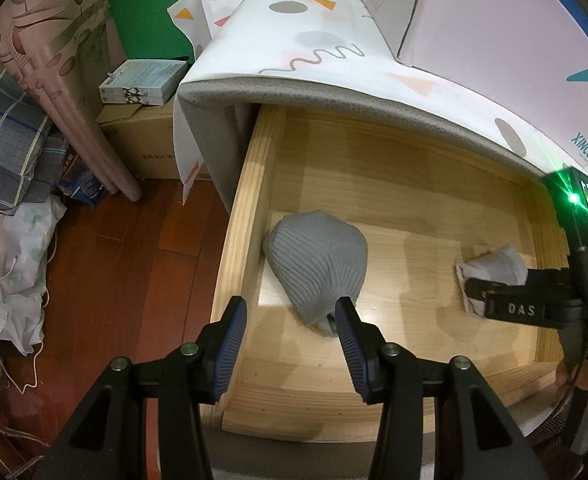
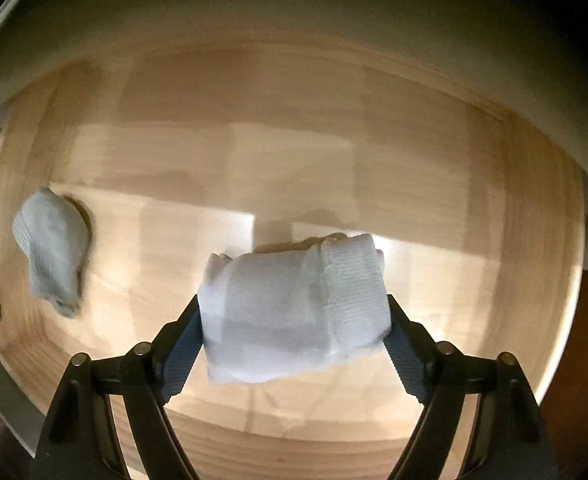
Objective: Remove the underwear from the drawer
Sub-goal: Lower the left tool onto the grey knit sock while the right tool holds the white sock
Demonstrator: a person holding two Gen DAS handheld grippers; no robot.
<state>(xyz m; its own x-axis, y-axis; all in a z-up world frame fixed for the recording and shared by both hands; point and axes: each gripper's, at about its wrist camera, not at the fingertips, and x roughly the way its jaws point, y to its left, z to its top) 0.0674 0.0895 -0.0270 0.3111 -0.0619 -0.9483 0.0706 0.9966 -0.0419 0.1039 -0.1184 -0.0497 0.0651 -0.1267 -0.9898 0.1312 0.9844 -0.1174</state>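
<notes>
The wooden drawer is pulled out from under a patterned cloth cover. A grey ribbed underwear lies bunched at its left side, also seen blurred at the left of the right wrist view. My left gripper hovers open above the drawer's left wall, its right fingertip just in front of the grey piece, with nothing between the pads. A folded white underwear sits between the pads of my right gripper, which touch it on both sides. From the left wrist view, one of its fingers covers part of that white piece.
The drawer floor is bare wood apart from the two pieces. White boxes stand on the covered top. Cardboard boxes, a pink roll and bedding crowd the red wood floor on the left.
</notes>
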